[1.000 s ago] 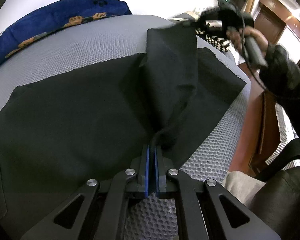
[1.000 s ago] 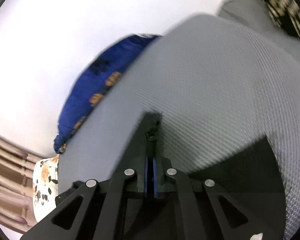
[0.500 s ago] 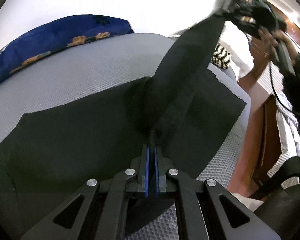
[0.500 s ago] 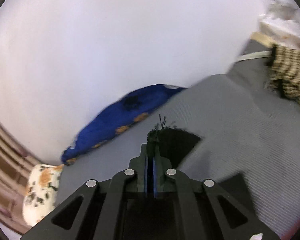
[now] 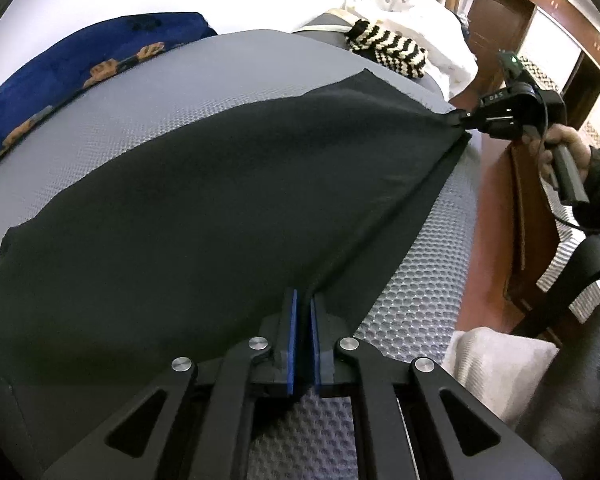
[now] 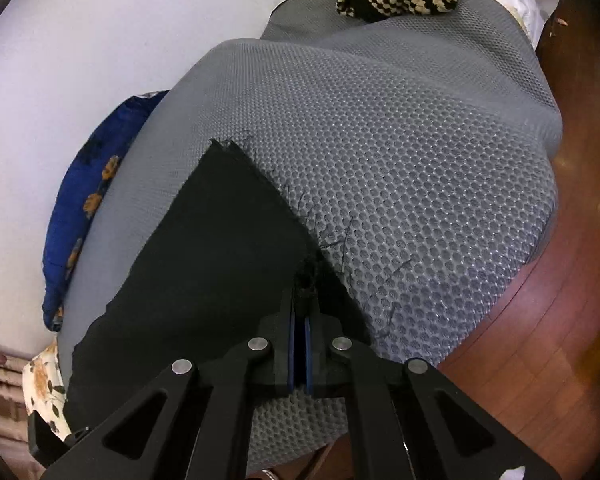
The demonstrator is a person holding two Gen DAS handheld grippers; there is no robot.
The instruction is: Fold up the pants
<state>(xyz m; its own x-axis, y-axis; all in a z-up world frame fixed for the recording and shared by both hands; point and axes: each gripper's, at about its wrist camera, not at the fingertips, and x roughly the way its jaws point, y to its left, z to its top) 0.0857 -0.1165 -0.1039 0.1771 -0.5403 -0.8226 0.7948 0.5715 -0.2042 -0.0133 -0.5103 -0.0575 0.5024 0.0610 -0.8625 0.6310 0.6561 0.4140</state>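
The black pants [image 5: 220, 200] lie spread over a grey mesh mattress [image 5: 180, 92], folded lengthwise with the fold edge pulled taut. My left gripper [image 5: 303, 300] is shut on the near edge of the pants. My right gripper [image 6: 303, 300] is shut on the frayed hem end of the pants [image 6: 228, 232], held low over the mattress [image 6: 400, 160]. In the left wrist view the right gripper [image 5: 460, 118] shows at the far right, pinching the cloth's corner.
A blue patterned pillow [image 5: 80, 68] lies at the far side by the white wall. A black-and-cream knitted item [image 5: 384, 46] and white bedding [image 5: 420, 16] lie at the mattress end. Wooden floor [image 6: 560, 340] lies to the right. A beige towel [image 5: 496, 368] lies near right.
My right gripper has swung the lifted pant leg over and down toward the right edge of the mattress, so the cloth now lies flat and taut. My left gripper kept its hold.
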